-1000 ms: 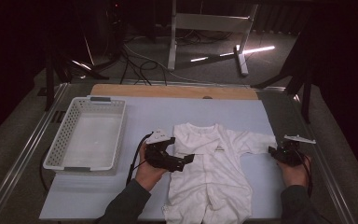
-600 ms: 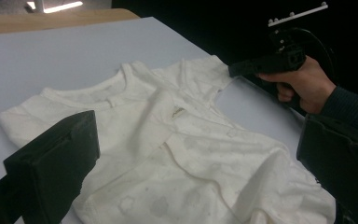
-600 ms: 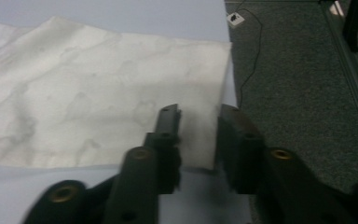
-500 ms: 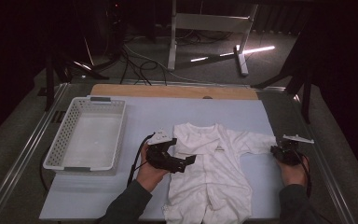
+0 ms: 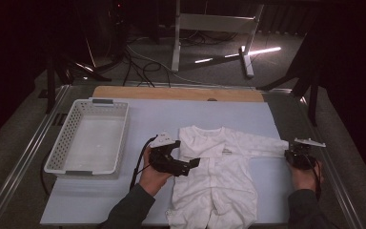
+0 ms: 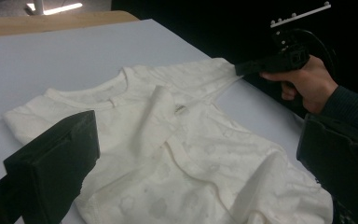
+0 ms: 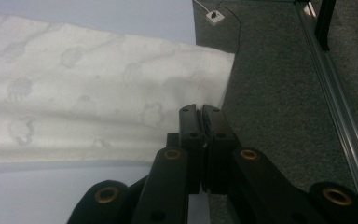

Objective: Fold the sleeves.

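White baby onesie (image 5: 219,176) spread flat on the blue mat (image 5: 171,119), front up, just right of the white basket (image 5: 88,140). Right gripper (image 7: 200,112) clamped tight on the cuff end of the sleeve (image 7: 121,93) at the mat's right edge, jaws just closed. Left gripper (image 5: 193,164) over the onesie's left side w/ jaws wide apart, gripping nothing.

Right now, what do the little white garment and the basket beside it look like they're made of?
The garment looks like soft matte cotton knit: it lies limp with folds, and the right gripper view shows a faint tone-on-tone print. The fibre itself can't be confirmed. The basket looks like rigid white moulded plastic: its walls are a regular lattice of slots with a smooth rim and a slight sheen.
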Demonstrator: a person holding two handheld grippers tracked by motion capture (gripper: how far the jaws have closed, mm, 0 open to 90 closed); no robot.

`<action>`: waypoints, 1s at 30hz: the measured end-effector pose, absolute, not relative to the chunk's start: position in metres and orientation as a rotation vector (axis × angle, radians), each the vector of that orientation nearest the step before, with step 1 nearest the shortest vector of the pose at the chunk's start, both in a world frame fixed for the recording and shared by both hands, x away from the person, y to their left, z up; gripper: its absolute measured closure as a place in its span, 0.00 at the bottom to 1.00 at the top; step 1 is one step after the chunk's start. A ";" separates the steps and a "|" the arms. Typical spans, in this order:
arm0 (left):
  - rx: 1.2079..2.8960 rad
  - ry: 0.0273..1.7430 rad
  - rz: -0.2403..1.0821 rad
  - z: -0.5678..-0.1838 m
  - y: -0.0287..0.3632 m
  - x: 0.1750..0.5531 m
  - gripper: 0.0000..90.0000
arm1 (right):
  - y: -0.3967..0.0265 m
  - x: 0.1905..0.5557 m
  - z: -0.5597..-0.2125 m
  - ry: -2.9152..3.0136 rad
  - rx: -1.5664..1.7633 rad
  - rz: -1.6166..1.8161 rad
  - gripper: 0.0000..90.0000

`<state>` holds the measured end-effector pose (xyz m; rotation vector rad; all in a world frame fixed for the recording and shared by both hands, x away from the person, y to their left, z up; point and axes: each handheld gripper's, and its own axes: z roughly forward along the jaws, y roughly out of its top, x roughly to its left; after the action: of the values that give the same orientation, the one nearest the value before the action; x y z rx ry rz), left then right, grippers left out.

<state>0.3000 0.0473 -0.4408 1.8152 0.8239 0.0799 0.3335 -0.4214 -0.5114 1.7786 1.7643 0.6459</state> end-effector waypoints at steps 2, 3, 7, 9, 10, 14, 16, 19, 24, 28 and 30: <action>1.814 0.826 0.081 -0.441 0.048 0.300 0.00 | -0.420 0.332 -0.509 1.759 1.773 0.668 0.98; 1.812 0.826 0.080 -0.440 0.048 0.300 0.00 | -0.418 0.331 -0.507 1.761 1.768 0.686 0.98; 1.813 0.825 0.081 -0.440 0.048 0.300 0.00 | -0.414 0.329 -0.501 1.766 1.735 0.720 0.97; 1.815 0.824 0.083 -0.440 0.048 0.300 0.00 | -0.408 0.327 -0.493 1.782 1.695 0.754 0.97; 1.815 0.824 0.084 -0.440 0.048 0.300 0.00 | -0.405 0.327 -0.490 1.787 1.684 0.775 0.97; 1.814 0.825 0.084 -0.440 0.048 0.300 0.00 | -0.395 0.327 -0.480 1.798 1.642 0.817 0.97; 1.804 0.829 0.085 -0.439 0.050 0.300 0.00 | -0.384 0.327 -0.470 1.821 1.598 0.861 0.97; 1.802 0.831 0.086 -0.438 0.050 0.300 0.00 | -0.372 0.328 -0.461 1.848 1.554 0.907 0.97; 1.806 0.830 0.087 -0.439 0.050 0.300 0.00 | -0.349 0.330 -0.447 1.894 1.479 0.984 0.97; 1.803 0.828 0.085 -0.438 0.050 0.299 0.00 | -0.336 0.333 -0.439 1.921 1.449 1.043 0.97; 1.806 0.828 0.084 -0.438 0.050 0.299 0.00 | -0.325 0.335 -0.435 1.939 1.421 1.062 0.97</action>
<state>0.2994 0.0502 -0.4385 1.8059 0.8278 0.0839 0.3347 -0.3254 -0.4349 1.4215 1.9394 1.0623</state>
